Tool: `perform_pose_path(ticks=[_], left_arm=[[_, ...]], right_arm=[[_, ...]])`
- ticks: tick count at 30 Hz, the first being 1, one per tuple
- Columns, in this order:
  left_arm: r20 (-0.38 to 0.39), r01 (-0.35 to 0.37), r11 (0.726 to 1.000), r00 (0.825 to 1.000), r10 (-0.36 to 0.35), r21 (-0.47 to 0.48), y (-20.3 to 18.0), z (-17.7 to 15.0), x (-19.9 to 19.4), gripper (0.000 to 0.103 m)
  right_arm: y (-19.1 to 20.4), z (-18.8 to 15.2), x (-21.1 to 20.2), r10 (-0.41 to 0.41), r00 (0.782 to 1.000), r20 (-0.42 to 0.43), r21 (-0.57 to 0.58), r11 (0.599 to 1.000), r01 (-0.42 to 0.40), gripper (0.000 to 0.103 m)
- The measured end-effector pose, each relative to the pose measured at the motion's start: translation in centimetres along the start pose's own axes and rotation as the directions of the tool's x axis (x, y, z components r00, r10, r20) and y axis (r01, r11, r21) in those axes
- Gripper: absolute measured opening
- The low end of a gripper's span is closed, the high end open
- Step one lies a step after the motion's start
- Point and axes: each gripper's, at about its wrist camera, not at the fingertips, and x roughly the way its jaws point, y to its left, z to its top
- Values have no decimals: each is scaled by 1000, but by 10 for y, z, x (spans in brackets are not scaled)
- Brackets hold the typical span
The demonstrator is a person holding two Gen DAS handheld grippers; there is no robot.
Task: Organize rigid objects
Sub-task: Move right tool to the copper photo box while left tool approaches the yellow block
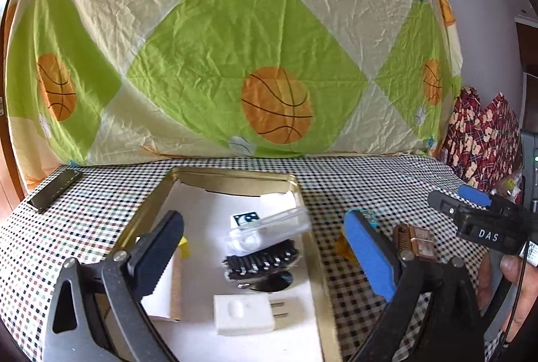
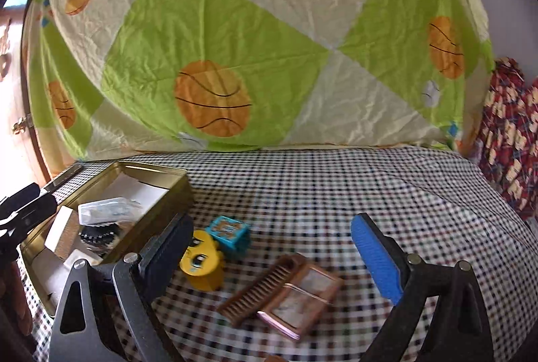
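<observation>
Tin box [image 1: 304,194] sits open at the left of the bench [image 2: 336,180], already collecting small items; comb case [image 2: 285,291] lies loose to its right, between the right gripper's [image 2: 269,247] released fingers [image 2: 376,257], seemingly next. Left gripper [image 1: 265,247] hovers spread, empty, over the box.

Left claw [image 1: 265,256] finger hides part of yellow block [image 1: 183,246]; white plug [image 1: 244,315] lettering too small to read. Tin [image 2: 158,184] contents blurred in right wrist view.
</observation>
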Motion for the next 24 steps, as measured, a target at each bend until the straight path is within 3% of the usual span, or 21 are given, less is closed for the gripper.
perform_pose_path(ticks=[3,11,17,20,24], left_arm=[[-5,25,999,1000,-25,38,-26,-3,4,102],[-38,40,995,999,-36,96,-69,-10,18,102],[-71,34,995,997,-27,98,-78,-16,31,102],[-71,35,994,997,-27,105,-79,-16,31,102],[-77,37,993,997,-28,111,-81,-16,33,102]], right_arm=[[-18,-6,4,-25,998,-60,22,999,27,96],[-13,-22,23,11,977,-215,-4,1000,-12,94],[-16,-26,42,33,948,-316,7,999,-32,92],[-18,-29,49,15,935,-355,-18,1000,-23,87],[-28,-30,47,-42,936,-349,-61,998,22,86]])
